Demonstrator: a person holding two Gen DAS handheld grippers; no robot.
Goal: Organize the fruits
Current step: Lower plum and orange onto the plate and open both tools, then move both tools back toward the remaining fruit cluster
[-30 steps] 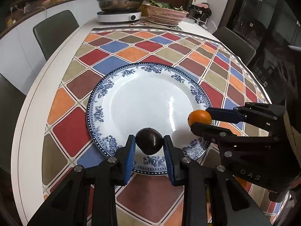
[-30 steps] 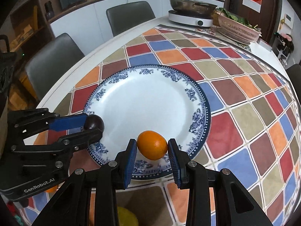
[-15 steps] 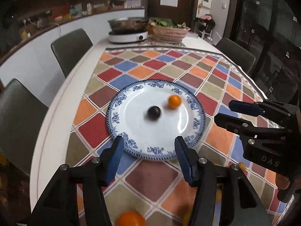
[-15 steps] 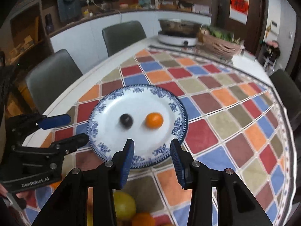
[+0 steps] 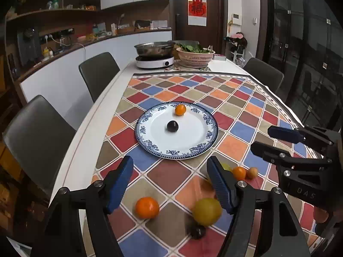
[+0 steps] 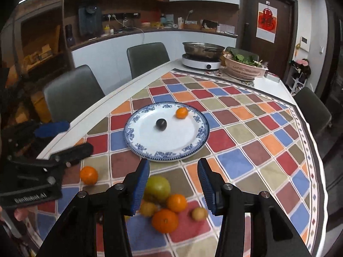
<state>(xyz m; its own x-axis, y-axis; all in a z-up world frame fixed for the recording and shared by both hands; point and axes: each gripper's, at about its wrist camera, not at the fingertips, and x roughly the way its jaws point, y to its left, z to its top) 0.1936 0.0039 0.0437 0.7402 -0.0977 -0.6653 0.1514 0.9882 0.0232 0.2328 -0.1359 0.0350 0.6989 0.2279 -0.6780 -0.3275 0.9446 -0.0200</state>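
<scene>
A blue-patterned white plate [image 5: 193,137] [image 6: 182,141] lies on the checkered tablecloth. On it sit a dark plum [image 5: 172,126] [image 6: 161,124] and a small orange [image 5: 180,109] [image 6: 181,112]. My left gripper [image 5: 171,182] is open and empty, held back above the table's near part. My right gripper [image 6: 172,182] is open and empty too; it shows at the right of the left wrist view [image 5: 276,141]. Loose fruit lies near me: an orange [image 5: 147,207] [image 6: 89,174], a yellow-green fruit [image 5: 206,211] [image 6: 158,188], several small oranges [image 6: 165,220] and a dark fruit [image 5: 198,232].
An induction cooker with a steel pot [image 5: 154,61] [image 6: 202,63] and a pink basket of greens [image 5: 195,56] [image 6: 244,69] stand at the table's far end. Grey chairs [image 5: 98,72] [image 6: 72,92] line the left side, one more [image 5: 263,75] at the right.
Both grippers let go of the plum and the small orange onto the plate, opened, and pulled back and up. The loose fruit near the table's front has come into view.
</scene>
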